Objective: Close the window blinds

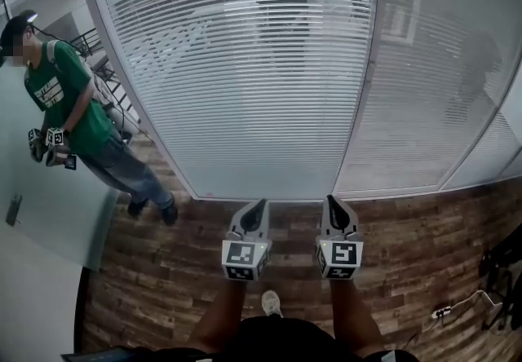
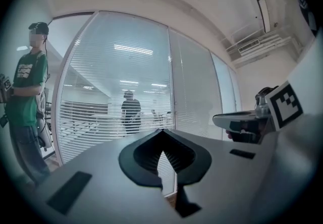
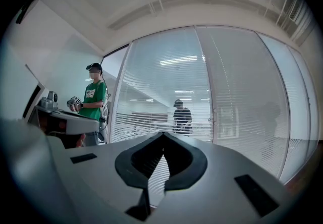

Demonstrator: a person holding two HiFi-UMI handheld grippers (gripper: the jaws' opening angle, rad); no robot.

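The left gripper [image 1: 258,207], grey-shelled with black pads, and the matching right gripper [image 1: 333,202] are held level side by side, each with its jaws pressed together on nothing. Ahead of both tips, not touching them, the white slatted window blinds [image 1: 245,91] span the glass wall, their slats open enough that a dark-clothed person [image 1: 281,2] shows through. Left of the left gripper, a person in a green T-shirt [image 1: 69,95] stands on the brown wooden plank floor [image 1: 408,238].
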